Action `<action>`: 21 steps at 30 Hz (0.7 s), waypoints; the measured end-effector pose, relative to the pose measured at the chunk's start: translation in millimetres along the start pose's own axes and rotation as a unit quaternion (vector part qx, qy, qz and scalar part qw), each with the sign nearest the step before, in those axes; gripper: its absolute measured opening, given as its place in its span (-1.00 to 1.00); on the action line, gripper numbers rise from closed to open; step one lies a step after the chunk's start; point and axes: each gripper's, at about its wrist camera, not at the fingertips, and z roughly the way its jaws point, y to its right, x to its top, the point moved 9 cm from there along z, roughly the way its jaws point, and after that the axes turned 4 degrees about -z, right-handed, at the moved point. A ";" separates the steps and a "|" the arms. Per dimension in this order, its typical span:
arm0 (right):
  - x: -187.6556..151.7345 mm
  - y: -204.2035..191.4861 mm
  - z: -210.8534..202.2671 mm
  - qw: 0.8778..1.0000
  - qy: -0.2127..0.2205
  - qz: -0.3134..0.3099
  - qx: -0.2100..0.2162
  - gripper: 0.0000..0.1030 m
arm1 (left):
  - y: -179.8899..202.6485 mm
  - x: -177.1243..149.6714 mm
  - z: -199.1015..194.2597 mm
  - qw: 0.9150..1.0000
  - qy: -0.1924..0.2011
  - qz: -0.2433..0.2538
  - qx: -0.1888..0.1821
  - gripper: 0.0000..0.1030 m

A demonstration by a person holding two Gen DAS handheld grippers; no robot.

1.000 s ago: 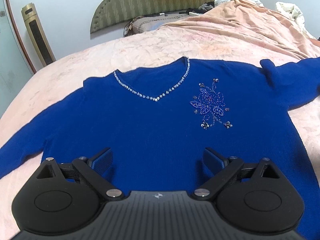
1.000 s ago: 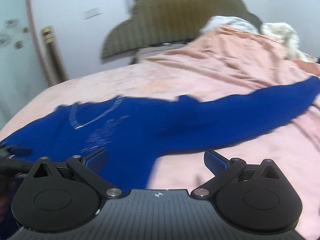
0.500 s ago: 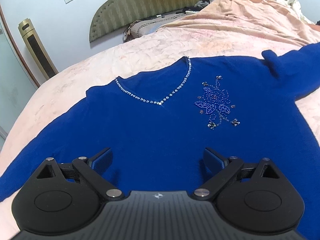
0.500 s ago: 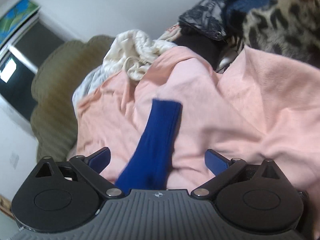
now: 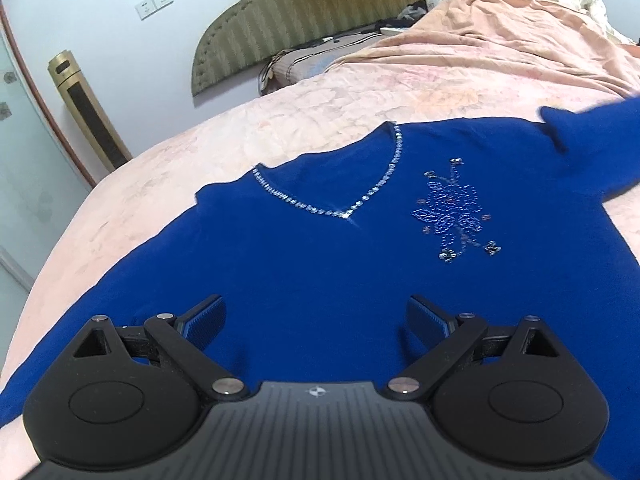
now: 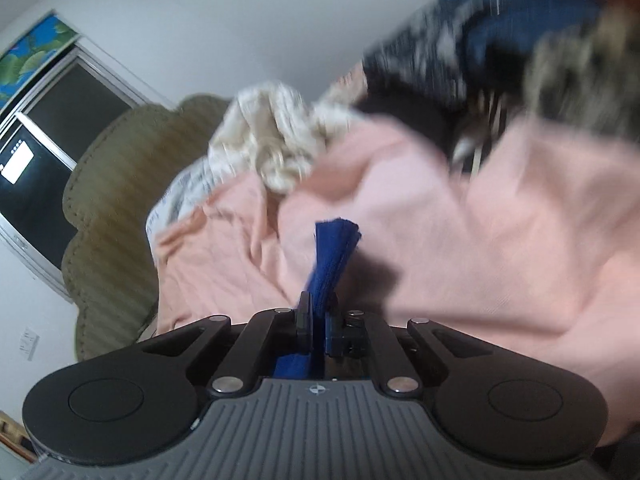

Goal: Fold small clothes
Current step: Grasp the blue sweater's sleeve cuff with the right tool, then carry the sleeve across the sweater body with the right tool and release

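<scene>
Left wrist view: one royal-blue knit sweater (image 5: 320, 264), rhinestone-trimmed V-neck, beaded flower motif on chest, spread flat on peach quilted bed (image 5: 280, 136). Left tool (image 5: 316, 316) over its lower body, fingers wide apart, gripping nothing.

Right wrist view: right tool (image 6: 318, 320) clamped on sweater's ribbed cuff (image 6: 334, 248), over rumpled pink blanket (image 6: 520, 240).
</scene>
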 end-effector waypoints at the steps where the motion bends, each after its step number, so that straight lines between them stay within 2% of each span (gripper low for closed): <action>1: 8.0 -2.6 -11.3 1.000 0.014 -0.014 -0.008 -0.83 | -3.0 -1.3 -0.3 1.000 -0.002 -0.005 -0.002 0.89; 3: 26.8 -10.0 -34.4 0.996 0.049 -0.058 -0.036 -0.83 | -8.6 -4.5 0.0 1.000 -0.008 -0.011 -0.008 0.89; 5: 41.2 -20.9 -54.1 0.988 0.081 -0.114 -0.070 -0.83 | -13.5 -7.5 1.0 1.000 -0.013 -0.013 -0.007 0.89; 8: 36.2 -48.5 -70.9 0.974 0.089 -0.188 -0.091 -0.83 | -24.3 -12.3 2.0 1.000 -0.016 -0.019 0.002 0.89; 12: -16.0 -114.4 -72.2 0.951 0.070 -0.295 -0.057 -0.83 | -42.3 -19.9 5.4 0.999 -0.024 -0.031 0.006 0.89; 17: -107.8 -203.3 -72.4 0.916 0.032 -0.399 0.020 -0.83 | -70.7 -32.6 13.9 0.997 -0.045 -0.062 0.012 0.89; 19: -141.0 -230.7 -75.3 0.902 0.019 -0.429 0.044 -0.83 | -80.4 -35.4 15.3 0.996 -0.046 -0.074 0.011 0.89; 21: -172.7 -256.4 -80.5 0.896 0.002 -0.438 0.069 -0.83 | -89.1 -37.7 15.9 0.995 -0.047 -0.084 0.010 0.89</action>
